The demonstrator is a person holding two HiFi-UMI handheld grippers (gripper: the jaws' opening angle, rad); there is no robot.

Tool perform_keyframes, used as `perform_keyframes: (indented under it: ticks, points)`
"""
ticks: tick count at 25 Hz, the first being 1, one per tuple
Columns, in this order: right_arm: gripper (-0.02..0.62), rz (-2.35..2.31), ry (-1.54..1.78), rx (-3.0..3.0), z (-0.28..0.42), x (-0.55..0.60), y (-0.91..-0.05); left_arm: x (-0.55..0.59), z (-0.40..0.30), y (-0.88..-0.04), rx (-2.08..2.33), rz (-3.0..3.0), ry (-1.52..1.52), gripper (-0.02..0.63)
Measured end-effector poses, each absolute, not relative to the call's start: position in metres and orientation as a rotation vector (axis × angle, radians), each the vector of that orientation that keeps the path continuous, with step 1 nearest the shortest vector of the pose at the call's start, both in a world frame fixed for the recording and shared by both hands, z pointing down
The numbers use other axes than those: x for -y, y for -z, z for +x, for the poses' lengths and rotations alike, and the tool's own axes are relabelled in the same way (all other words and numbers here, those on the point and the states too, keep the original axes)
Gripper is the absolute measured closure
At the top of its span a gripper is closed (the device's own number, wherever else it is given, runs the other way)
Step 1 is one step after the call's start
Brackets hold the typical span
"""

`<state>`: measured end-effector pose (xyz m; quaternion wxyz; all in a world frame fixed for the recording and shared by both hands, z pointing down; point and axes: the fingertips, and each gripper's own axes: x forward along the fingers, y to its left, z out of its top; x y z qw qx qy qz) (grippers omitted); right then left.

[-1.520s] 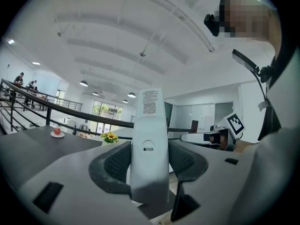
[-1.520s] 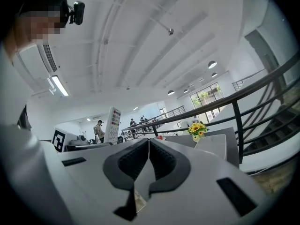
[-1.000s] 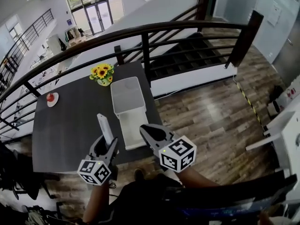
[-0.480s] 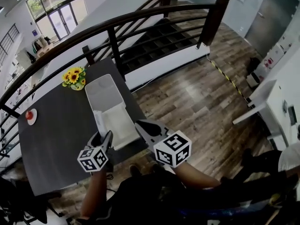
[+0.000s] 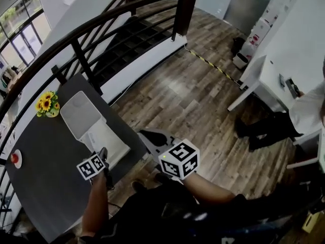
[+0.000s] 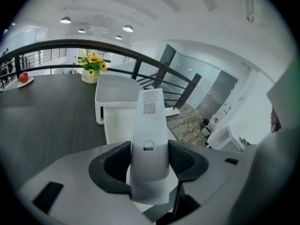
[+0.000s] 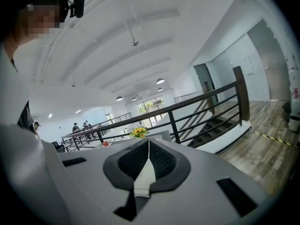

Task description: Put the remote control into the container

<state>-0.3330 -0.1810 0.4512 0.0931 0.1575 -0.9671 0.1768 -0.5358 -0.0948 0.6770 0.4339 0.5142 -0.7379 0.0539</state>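
Fingers (image 6: 114, 167) round remote (image 6: 150, 146), lengthwise toward container (image 6: 112, 92)

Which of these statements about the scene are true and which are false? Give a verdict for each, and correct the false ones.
1. The left claw is shut on a white remote control. True.
2. The right claw is wide open. False: its jaws are together, with nothing between them.
3. The remote control lies inside the container. False: it is held in the left claw, outside the white container.
4. Sunflowers stand on the dark table beyond the container. True.
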Motion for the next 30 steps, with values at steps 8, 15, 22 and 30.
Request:
perform_keyframes:
  ticks: [8,15,22,30]
  points:
    - [0.592,0.687,-0.549,2.823,-0.279,0.194,-0.457,0.121,-0.538,-0.710,1.748,1.209,-0.140,0.357]
    - [0.592,0.804,-0.576,2.800,-0.244,0.203,-0.464,0.140,-0.542,-0.724,1.737,1.118,-0.167,0.357]
    - [0.592,0.861,-0.581,2.792,-0.230,0.211,-0.464,0.147,-0.551,-0.749,1.709,0.947,-0.204,0.357]
    - [0.592,0.904,-0.585,2.784,-0.211,0.217,-0.462,0.146,-0.547,-0.764,1.732,0.884,-0.254,0.357]
